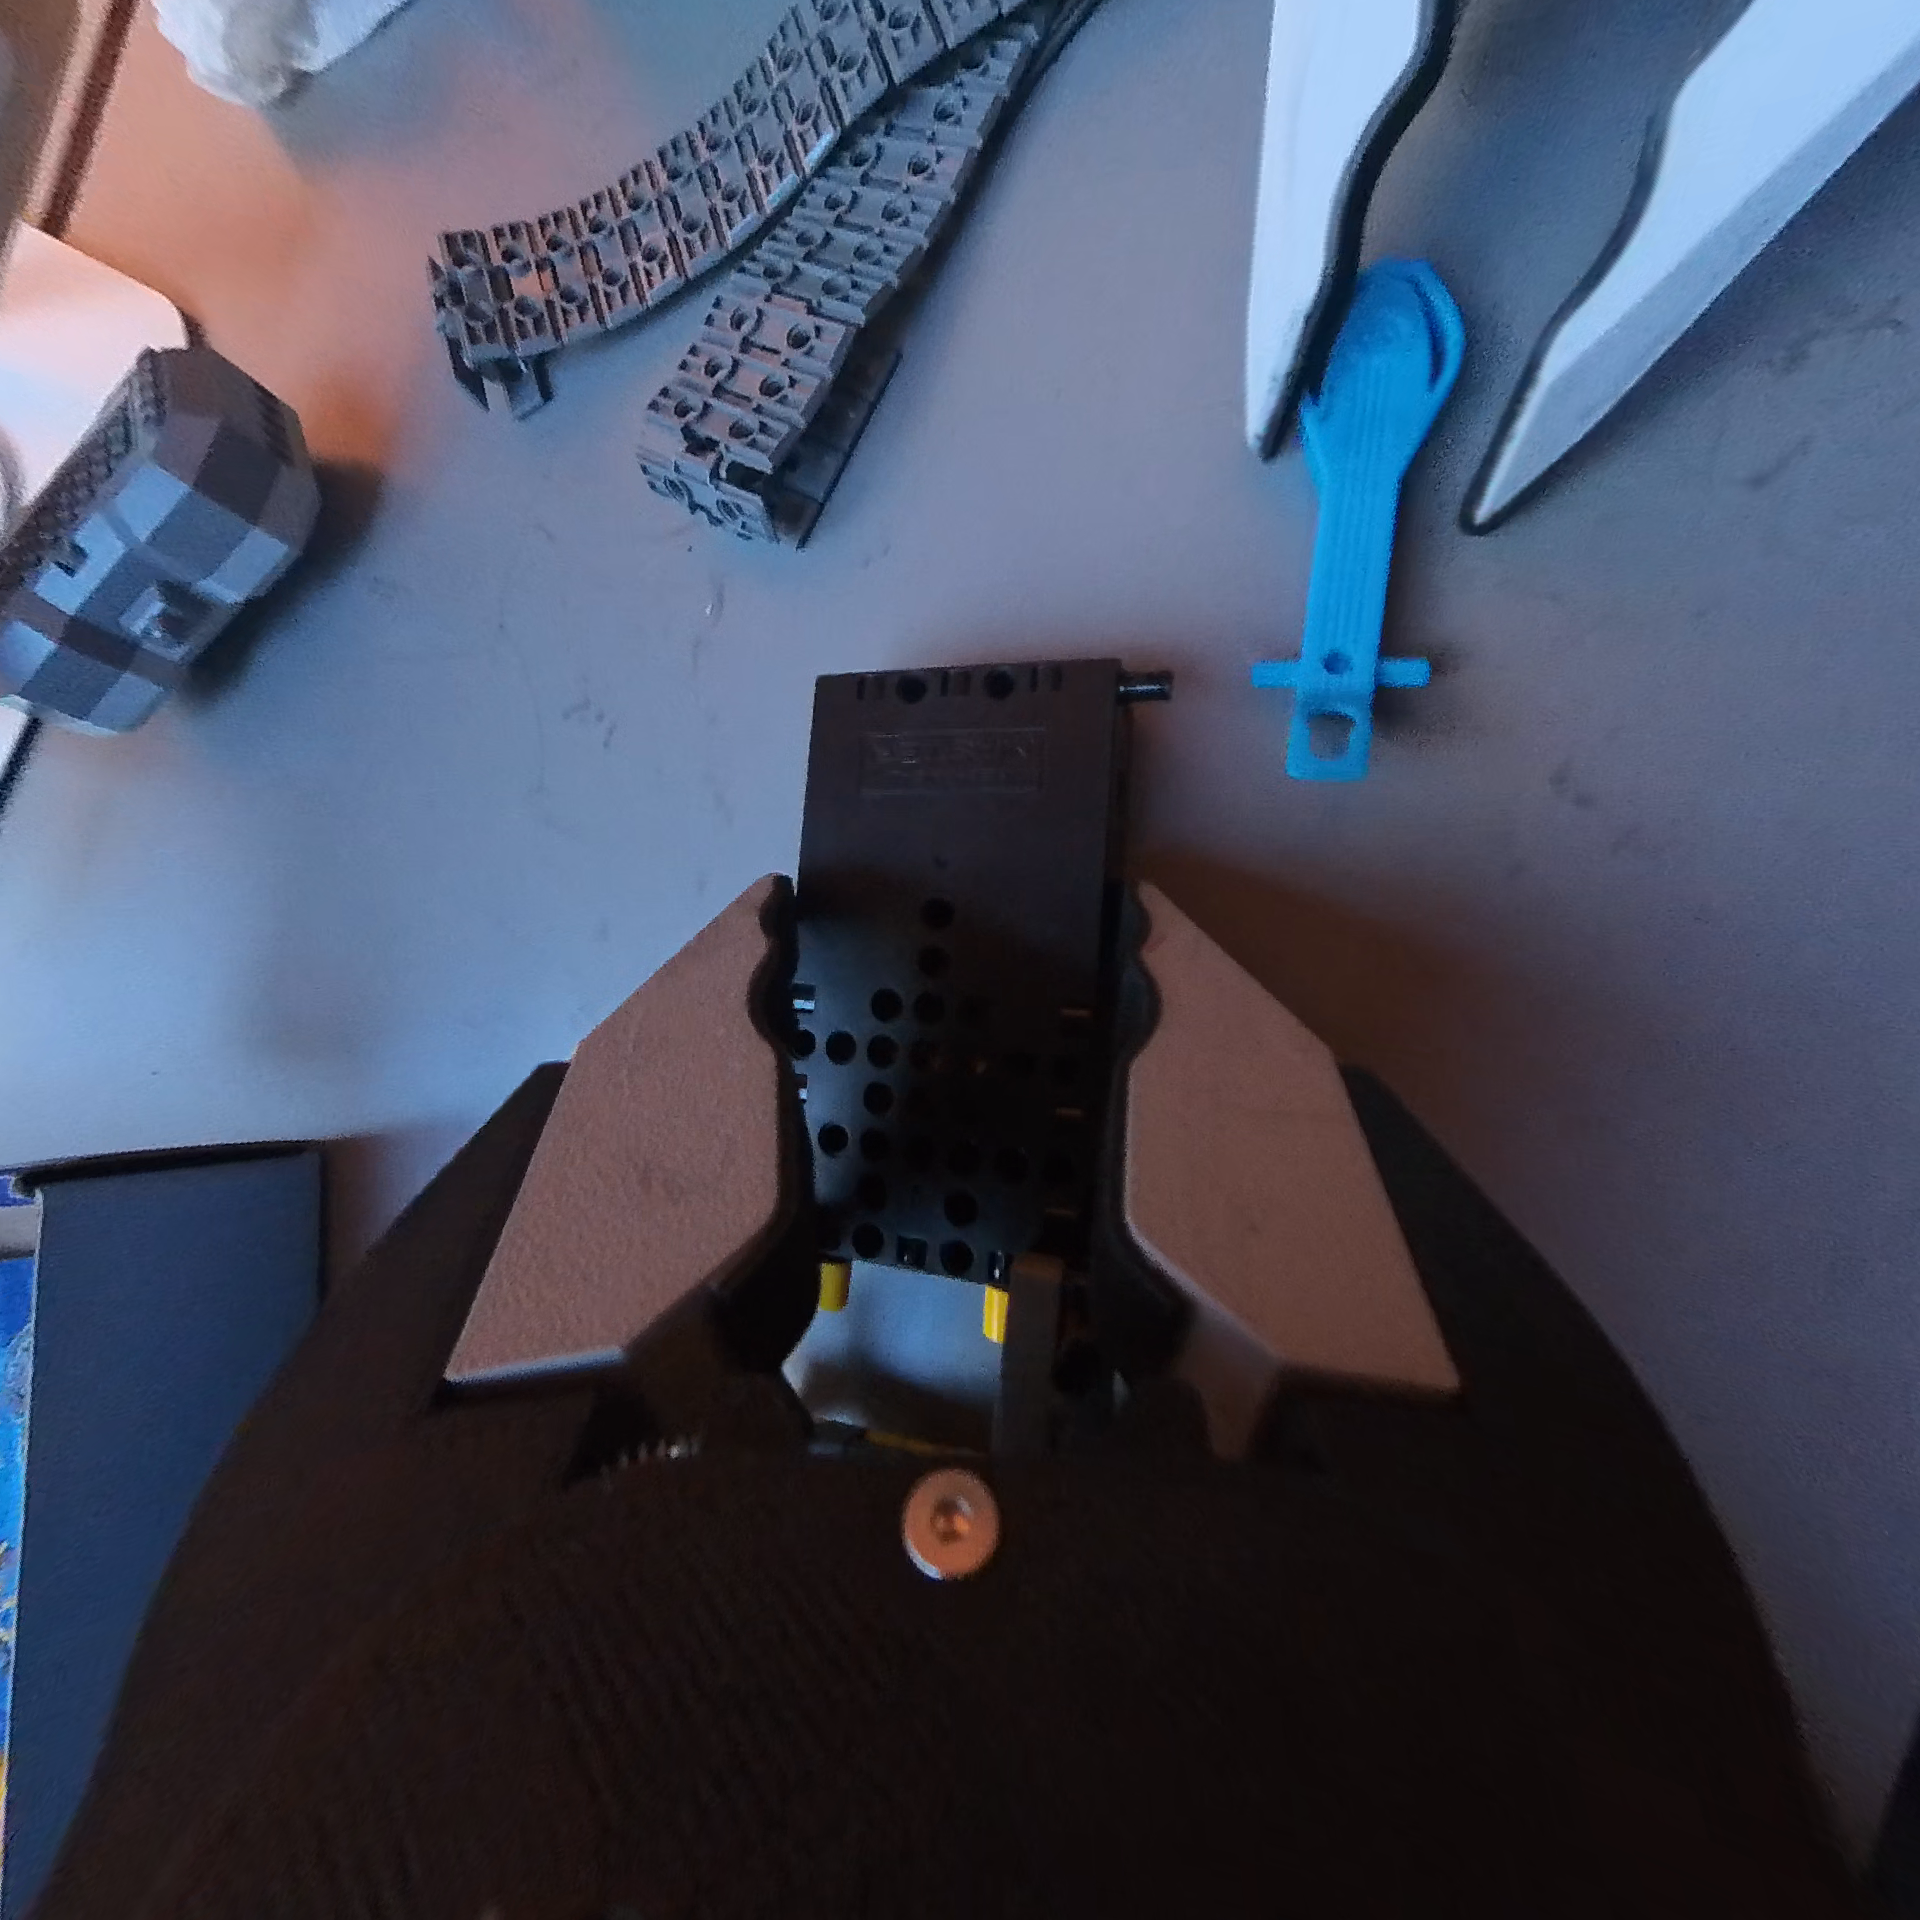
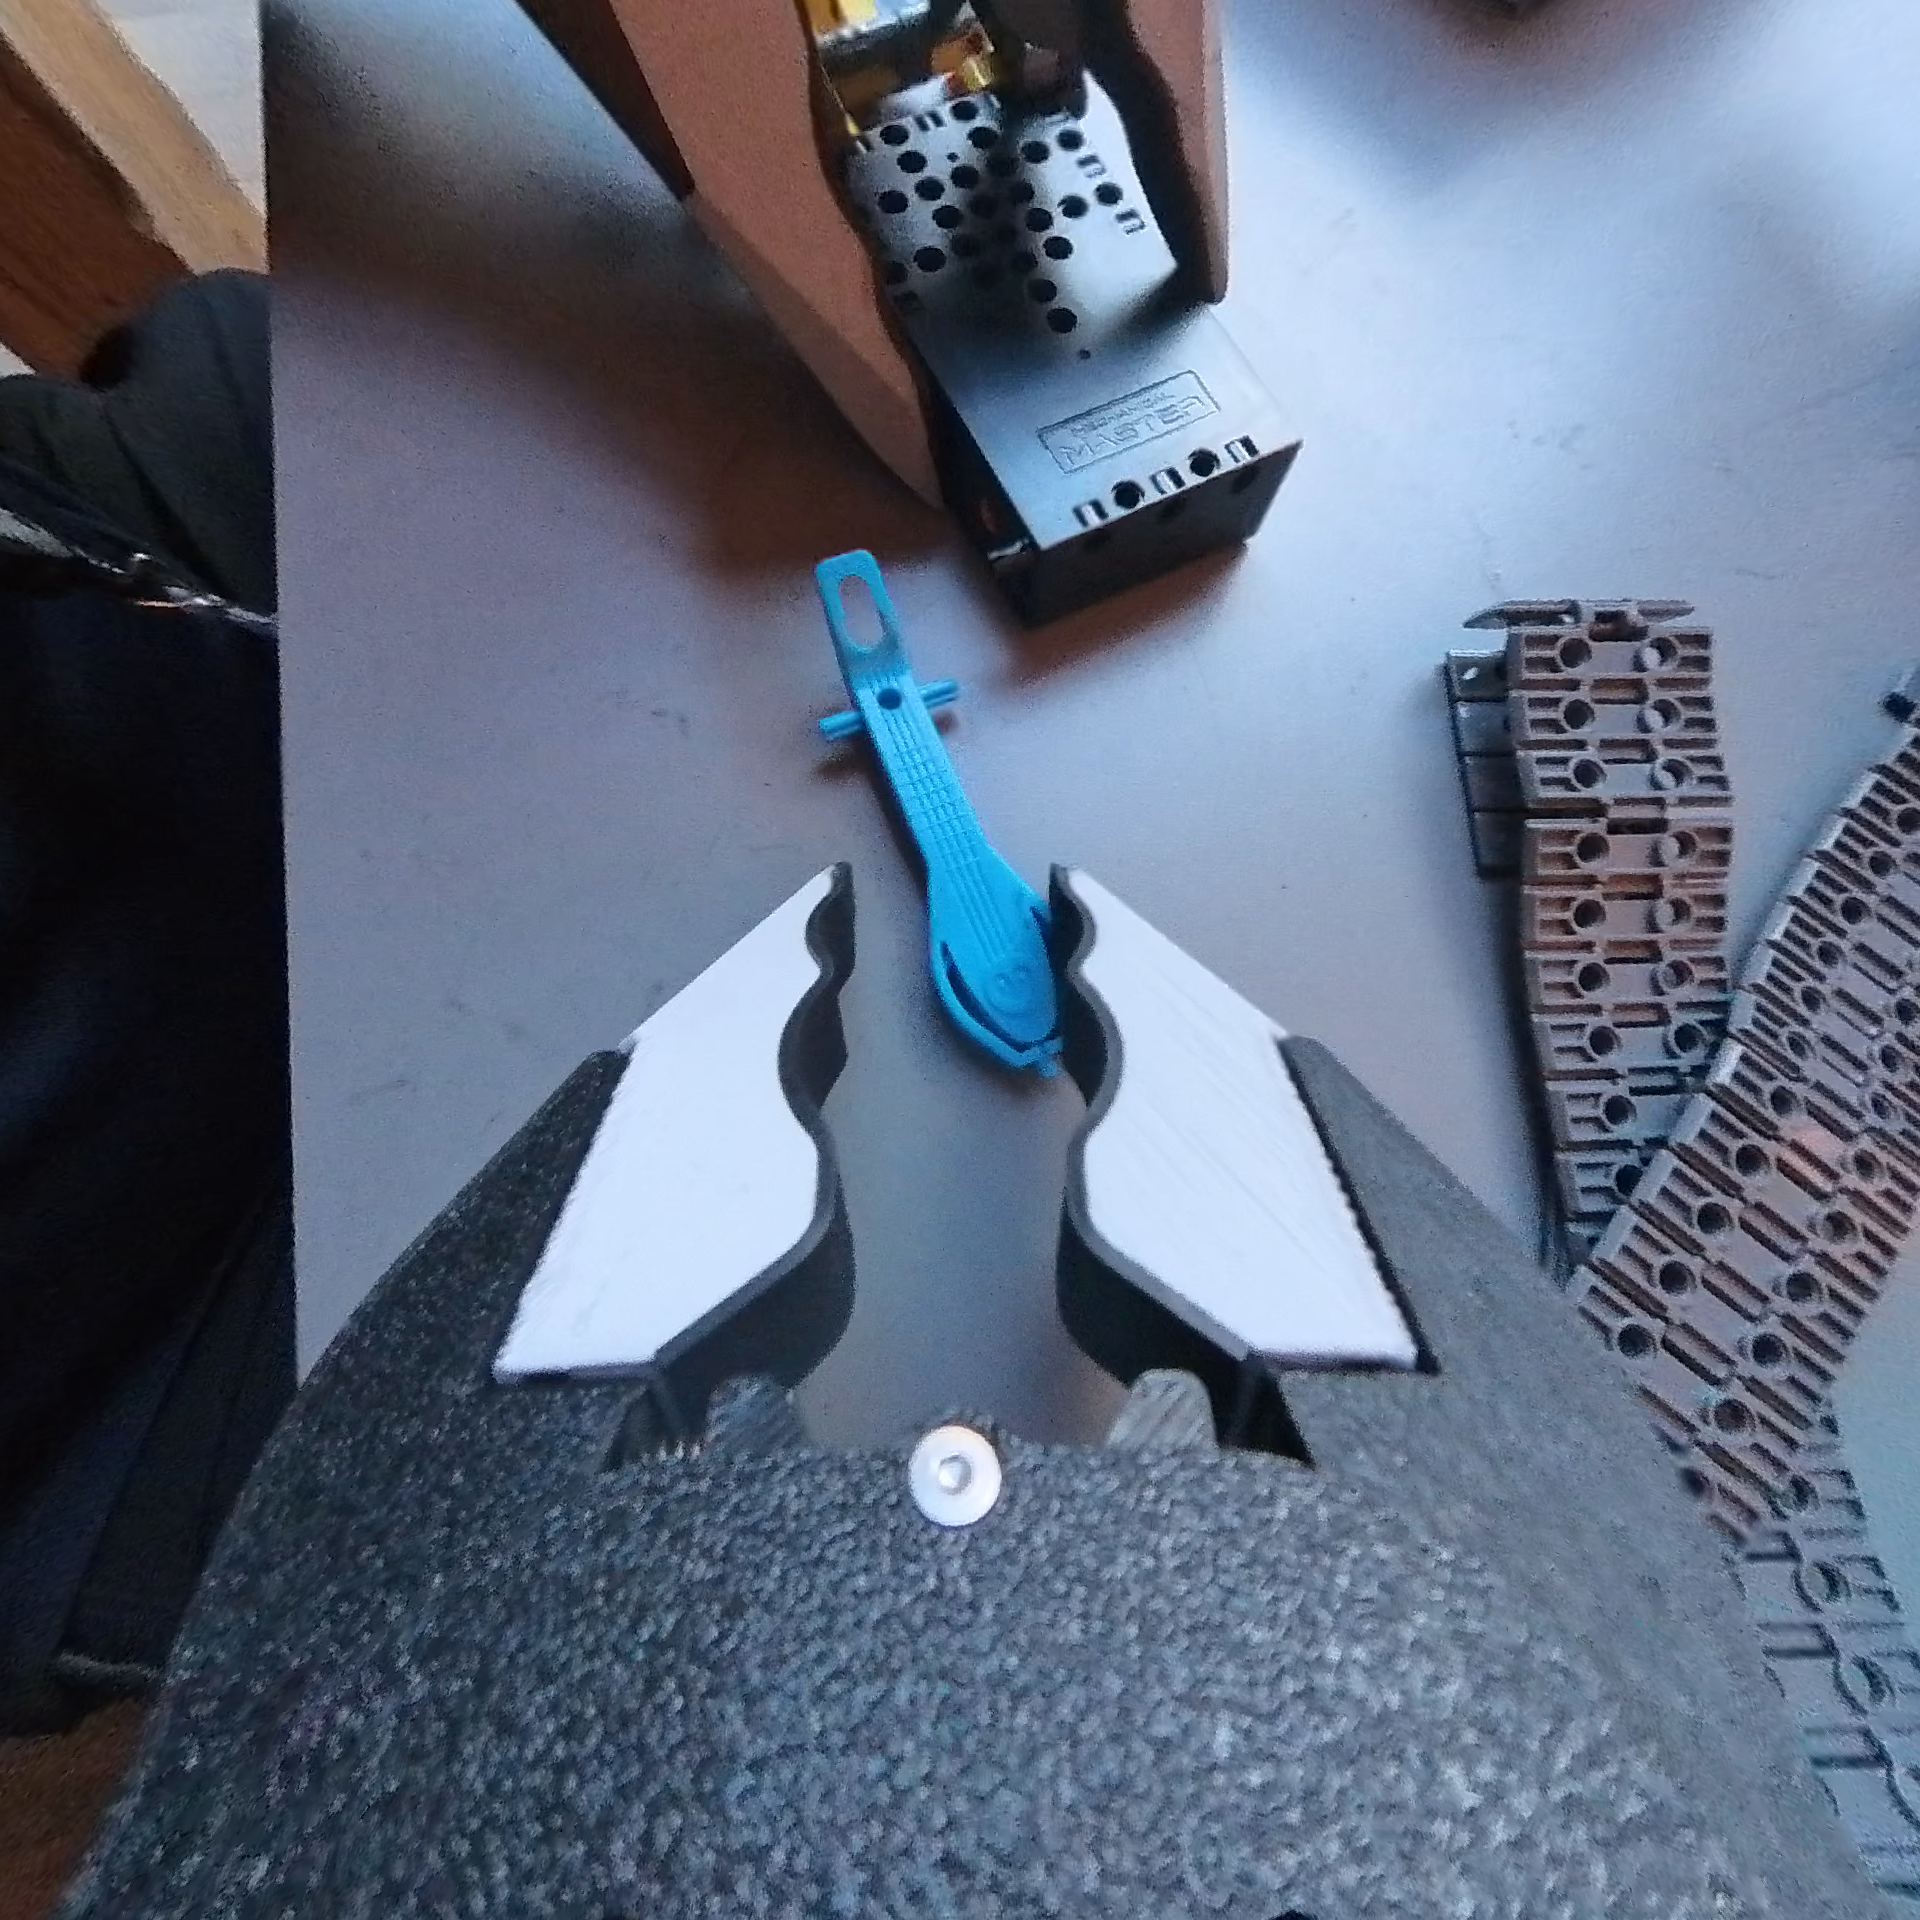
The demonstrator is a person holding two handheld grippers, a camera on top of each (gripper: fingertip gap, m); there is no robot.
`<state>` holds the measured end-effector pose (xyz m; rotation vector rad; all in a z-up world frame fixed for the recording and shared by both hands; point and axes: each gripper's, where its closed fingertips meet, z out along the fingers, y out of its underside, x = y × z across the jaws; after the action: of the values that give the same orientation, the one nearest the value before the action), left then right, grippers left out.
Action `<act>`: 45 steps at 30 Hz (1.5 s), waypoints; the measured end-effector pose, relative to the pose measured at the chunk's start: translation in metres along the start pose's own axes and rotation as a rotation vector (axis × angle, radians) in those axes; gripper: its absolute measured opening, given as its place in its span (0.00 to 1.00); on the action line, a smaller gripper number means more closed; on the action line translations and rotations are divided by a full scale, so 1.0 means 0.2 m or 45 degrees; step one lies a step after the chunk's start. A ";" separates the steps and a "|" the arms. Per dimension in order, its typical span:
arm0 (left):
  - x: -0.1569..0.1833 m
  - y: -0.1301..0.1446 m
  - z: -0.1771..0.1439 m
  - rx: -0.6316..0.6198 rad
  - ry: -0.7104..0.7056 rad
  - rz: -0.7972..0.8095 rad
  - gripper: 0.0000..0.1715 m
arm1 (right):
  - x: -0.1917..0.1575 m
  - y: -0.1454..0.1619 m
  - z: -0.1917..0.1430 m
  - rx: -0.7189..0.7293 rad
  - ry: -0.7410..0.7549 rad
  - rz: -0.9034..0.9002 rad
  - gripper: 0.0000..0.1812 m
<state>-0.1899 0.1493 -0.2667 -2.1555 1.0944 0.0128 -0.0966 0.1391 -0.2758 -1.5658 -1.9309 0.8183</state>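
My left gripper [image 1: 961, 894] is shut on a black plastic block [image 1: 966, 831] full of round holes, with yellow pins at its near end. The block rests on the grey table and also shows in the right wrist view [image 2: 1101, 416], held by the left gripper's brown fingers [image 2: 810, 260]. My right gripper [image 2: 951, 883] is open. A blue plastic lever tool [image 2: 935, 831] lies flat on the table with its rounded end between the right gripper's fingers, touching the right-hand one. In the left wrist view the blue tool [image 1: 1351, 499] lies by the right gripper's white fingers [image 1: 1309, 260].
Two grey toy track chains [image 1: 748, 270] lie across the table's far side, seen at the right in the right wrist view [image 2: 1662, 987]. A grey blocky wheel [image 1: 156, 540] sits far left. A dark box [image 1: 177, 1351] stands near left. Dark fabric [image 2: 125, 831] lies at the table's left edge. About 10 cm separates my left fingertips from my right. The grey blocky wheel [image 1: 156, 540] lies some 20 cm from my left tips, 25 cm from my right tips.
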 end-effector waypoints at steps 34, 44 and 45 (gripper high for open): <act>0.02 -0.15 -0.09 0.291 -0.659 0.699 0.35 | 0.12 -0.22 0.01 0.258 -0.197 0.281 0.24; 0.05 -0.13 -0.12 0.254 -0.758 0.797 0.35 | 0.00 -0.30 0.06 0.259 -0.404 0.296 0.23; 0.05 -0.13 -0.13 0.255 -0.764 0.798 0.35 | 0.00 -0.30 0.06 0.273 -0.415 0.310 0.24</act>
<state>-0.1721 0.1370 -0.2358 -1.4101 1.2758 0.7495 -0.1453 0.1292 -0.2389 -1.6336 -1.8085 1.4102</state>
